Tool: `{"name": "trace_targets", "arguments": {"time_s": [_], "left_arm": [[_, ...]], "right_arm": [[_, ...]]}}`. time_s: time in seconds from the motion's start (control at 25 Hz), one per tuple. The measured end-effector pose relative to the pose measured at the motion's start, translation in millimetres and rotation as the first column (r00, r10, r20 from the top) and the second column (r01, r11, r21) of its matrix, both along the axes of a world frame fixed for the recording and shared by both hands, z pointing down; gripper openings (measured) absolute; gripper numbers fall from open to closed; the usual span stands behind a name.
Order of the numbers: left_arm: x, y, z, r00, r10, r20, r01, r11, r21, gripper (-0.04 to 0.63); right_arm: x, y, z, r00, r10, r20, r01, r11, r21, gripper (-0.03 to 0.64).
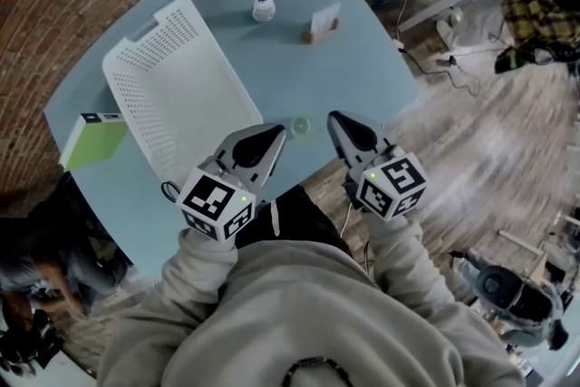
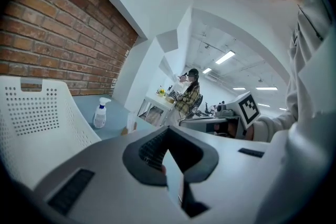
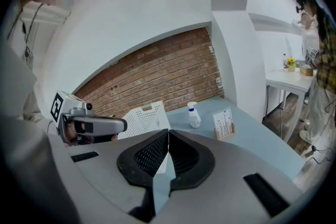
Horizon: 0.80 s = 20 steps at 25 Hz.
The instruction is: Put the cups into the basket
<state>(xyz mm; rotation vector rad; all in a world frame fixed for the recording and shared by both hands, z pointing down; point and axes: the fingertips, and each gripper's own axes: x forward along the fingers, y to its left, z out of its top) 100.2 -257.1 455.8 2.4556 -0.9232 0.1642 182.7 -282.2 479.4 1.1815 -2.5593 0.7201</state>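
Observation:
A small clear cup (image 1: 299,126) stands on the blue-grey table (image 1: 362,68) near its front edge, between my two grippers' tips. The white perforated basket (image 1: 122,61) lies empty to the left of it, and its wall also shows in the left gripper view (image 2: 31,113) and the right gripper view (image 3: 144,115). My left gripper (image 1: 275,133) hovers just left of the cup with its jaws together and nothing in them (image 2: 168,131). My right gripper (image 1: 333,116) hovers just right of the cup, also shut and empty (image 3: 168,134). Neither gripper view shows the cup.
A white spray bottle (image 1: 264,3) and a card holder on a wooden base (image 1: 323,23) stand at the table's far side. A green and white box (image 1: 91,140) lies left of the basket. The table's edge runs close under the grippers. Cables lie on the wooden floor (image 1: 453,72).

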Motion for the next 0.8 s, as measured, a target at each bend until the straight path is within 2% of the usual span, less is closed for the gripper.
{"name": "trace_targets", "arguments": {"time_s": [0.52,0.8], "left_arm": [[13,15,29,1.0,0.021,0.006,-0.021,0.998,-0.067,-0.004],[16,28,49,1.0,0.024,0.006,-0.023,0.994,-0.109,-0.003]], "right_arm": [[14,-9,64,0.998,0.024,-0.051,-0.029,0.995,-0.099,0.014],[7,-1,105,0.998,-0.013,-0.061,0.002,0.983,-0.183,0.093]]}}
